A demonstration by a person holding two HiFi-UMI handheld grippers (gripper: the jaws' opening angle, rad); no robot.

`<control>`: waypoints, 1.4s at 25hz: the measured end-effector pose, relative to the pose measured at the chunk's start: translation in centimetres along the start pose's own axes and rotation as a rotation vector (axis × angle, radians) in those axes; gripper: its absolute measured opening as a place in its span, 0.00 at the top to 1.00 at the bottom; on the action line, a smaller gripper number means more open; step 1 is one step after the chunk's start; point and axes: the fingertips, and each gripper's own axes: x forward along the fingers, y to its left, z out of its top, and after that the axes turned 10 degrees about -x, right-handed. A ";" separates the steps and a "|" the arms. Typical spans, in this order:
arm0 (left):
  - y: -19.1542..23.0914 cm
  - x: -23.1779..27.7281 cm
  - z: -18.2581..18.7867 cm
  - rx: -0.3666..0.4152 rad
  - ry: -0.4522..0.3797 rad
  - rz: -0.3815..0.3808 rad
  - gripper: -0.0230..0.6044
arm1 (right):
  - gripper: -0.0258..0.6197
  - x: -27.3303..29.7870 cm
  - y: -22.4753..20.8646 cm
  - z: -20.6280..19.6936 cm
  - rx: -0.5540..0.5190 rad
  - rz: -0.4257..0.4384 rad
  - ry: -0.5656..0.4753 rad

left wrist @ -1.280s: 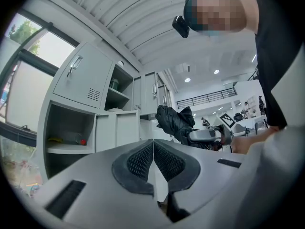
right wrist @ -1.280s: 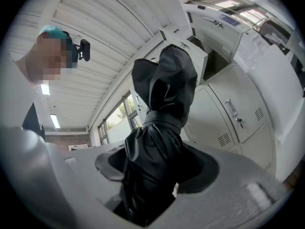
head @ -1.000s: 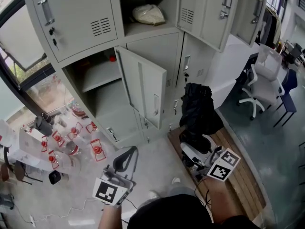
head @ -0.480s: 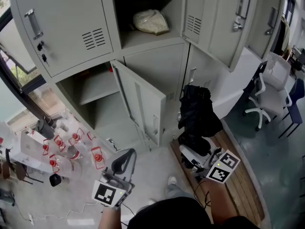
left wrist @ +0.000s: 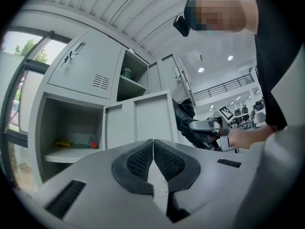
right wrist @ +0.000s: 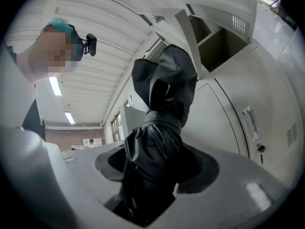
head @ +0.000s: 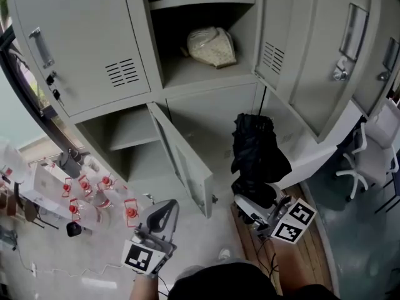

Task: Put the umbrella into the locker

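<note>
Umbrella [head: 255,144] first: black, folded, its crumpled fabric cinched by a strap [right wrist: 159,119] (loosely bunched above it). We hold it upright, our right tongs [head: 252,195] pinching its lower end, before the grey locker [head: 212,105], beside the open door [head: 184,164]. Our left tongs [head: 164,208] are pressed together on nothing.

The black folded umbrella [head: 256,145], strapped shut, stands upright just to the right of the open lower compartment of the grey locker [head: 128,133].
</note>
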 end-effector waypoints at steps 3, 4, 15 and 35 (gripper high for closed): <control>0.4 0.8 0.7 0.017 -0.005 0.029 0.95 | 0.56 1.6 -0.8 0.5 0.000 0.042 0.010; 0.7 1.0 1.1 0.024 -0.010 0.037 0.95 | 0.56 2.2 -0.9 0.7 -0.002 0.051 0.016; 3.8 2.8 6.1 0.101 -0.062 0.026 0.95 | 0.56 9.1 -1.5 5.8 -0.052 0.052 0.048; 7.4 3.5 11.2 0.119 -0.123 -0.116 0.95 | 0.55 19.8 -1.8 13.5 0.143 0.107 0.209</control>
